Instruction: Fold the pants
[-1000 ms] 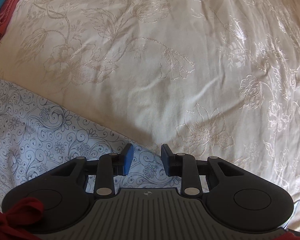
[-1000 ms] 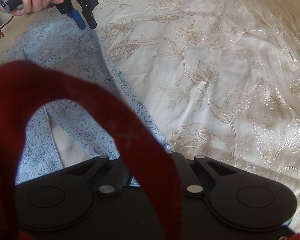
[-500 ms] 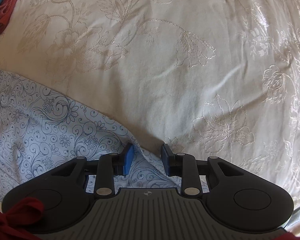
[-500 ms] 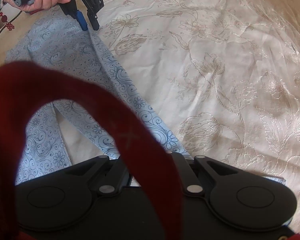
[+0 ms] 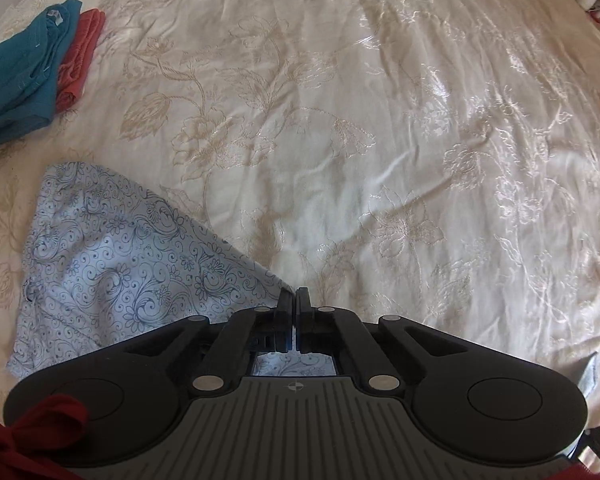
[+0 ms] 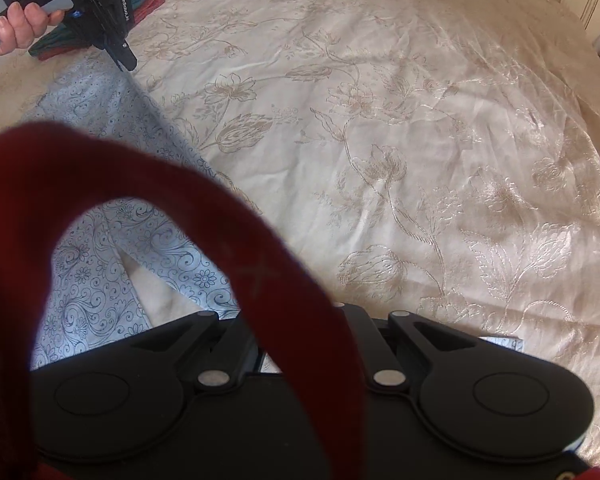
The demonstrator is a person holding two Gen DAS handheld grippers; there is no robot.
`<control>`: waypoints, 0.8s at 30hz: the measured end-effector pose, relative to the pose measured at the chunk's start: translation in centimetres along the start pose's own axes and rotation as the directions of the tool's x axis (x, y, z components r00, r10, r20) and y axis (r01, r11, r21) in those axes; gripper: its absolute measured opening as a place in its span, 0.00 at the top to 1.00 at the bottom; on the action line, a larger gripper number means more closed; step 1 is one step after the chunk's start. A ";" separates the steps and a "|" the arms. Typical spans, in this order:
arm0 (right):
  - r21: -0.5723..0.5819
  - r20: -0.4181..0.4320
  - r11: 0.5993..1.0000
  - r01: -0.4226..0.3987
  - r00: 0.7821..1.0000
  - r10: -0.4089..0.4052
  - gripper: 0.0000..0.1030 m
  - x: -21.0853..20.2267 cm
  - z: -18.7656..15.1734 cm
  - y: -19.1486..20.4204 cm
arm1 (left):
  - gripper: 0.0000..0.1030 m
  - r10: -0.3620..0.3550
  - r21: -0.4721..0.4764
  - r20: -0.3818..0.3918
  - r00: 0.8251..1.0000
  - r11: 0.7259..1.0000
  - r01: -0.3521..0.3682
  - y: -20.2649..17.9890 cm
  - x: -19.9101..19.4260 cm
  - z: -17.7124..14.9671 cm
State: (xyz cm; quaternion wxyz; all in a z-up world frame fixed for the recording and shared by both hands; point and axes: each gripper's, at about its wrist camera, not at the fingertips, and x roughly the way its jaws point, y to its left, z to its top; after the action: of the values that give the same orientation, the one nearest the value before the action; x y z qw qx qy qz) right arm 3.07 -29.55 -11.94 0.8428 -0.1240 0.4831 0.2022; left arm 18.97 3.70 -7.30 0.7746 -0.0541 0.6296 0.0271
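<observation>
Both tools now grip the pants: our left tool has just pinched the edge at six o'clock and lifted it off the bed; the right tool stays clamped, ready to fold.

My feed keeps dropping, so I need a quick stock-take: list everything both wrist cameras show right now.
pants: one, pale blue with dark floral print, on the bedspread at the near left, edge pinched by the left gripper.
teal cloth: one, teal, folded, far left of the bed.
red cloth: one, coral red, folded, partly under the teal cloth.
bedspread: one, cream with embroidered flowers, covers the whole bed.
strap: one, dark red, loops across the right wrist view, hiding that gripper's fingers.
left gripper: black, shut on the pants edge.
right gripper: black, fingertips hidden; pants lie beneath it.
hand: one, holding the left gripper's grey handle.
</observation>
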 end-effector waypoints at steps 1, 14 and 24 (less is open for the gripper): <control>0.003 0.006 1.000 0.005 1.000 -0.005 0.94 -0.6 -0.2 0.3 | 0.99 -0.004 0.011 0.017 1.000 1.000 0.004 0.2 -1.1 -0.8; 0.127 -0.072 0.992 -0.017 0.997 0.026 0.94 -3.5 -6.3 8.4 | 0.99 0.026 0.020 -0.056 0.998 0.999 -0.025 5.2 -3.5 -13.0; 0.357 -0.101 0.934 0.005 0.994 0.033 0.80 -4.4 -8.3 8.2 | 0.99 0.082 0.073 -0.130 0.988 0.995 -0.073 5.8 2.8 -16.8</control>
State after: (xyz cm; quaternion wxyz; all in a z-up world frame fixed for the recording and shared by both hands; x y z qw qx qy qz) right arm -9.04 -26.59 -12.45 0.8232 0.0241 0.5564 0.1104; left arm 2.59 7.38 -13.67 0.7308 -0.0050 0.6818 0.0324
